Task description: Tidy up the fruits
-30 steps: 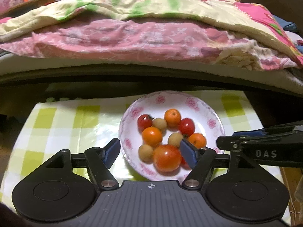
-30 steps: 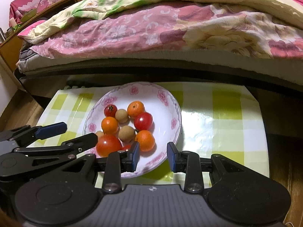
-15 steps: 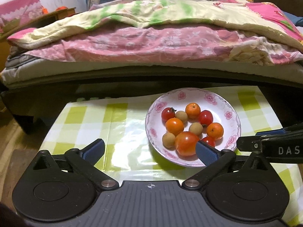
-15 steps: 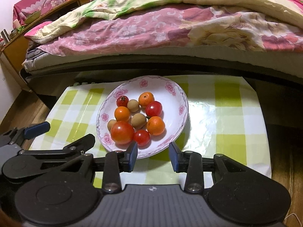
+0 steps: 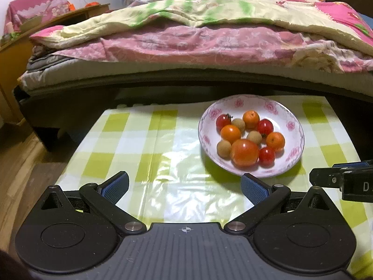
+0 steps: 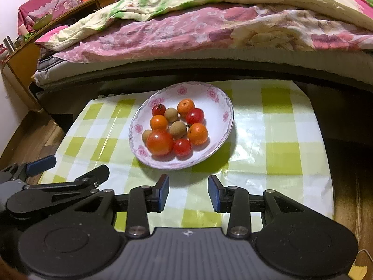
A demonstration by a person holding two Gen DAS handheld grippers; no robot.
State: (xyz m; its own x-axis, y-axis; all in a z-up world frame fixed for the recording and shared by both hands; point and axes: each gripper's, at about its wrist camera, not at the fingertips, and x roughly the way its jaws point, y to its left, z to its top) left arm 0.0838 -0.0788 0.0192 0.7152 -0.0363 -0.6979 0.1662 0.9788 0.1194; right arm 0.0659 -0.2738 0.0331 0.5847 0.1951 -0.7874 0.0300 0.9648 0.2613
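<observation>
A white plate with pink flowers sits on the green-checked tablecloth and holds several fruits: a large tomato, small red tomatoes, small oranges and tan longans. My left gripper hovers wide open over the cloth, near and left of the plate, with nothing between its fingers. My right gripper is open too, just in front of the plate's near rim, empty. Each gripper shows at the edge of the other's view.
The small table stands against a bed piled with pink and cream quilts. Wooden floor lies to the left, and a wooden shelf with small items stands at the far left.
Both grippers have drawn back from the plate, so it looks smaller. The left gripper has opened wider and shifted left, off the fruits. The fruits have not moved.
</observation>
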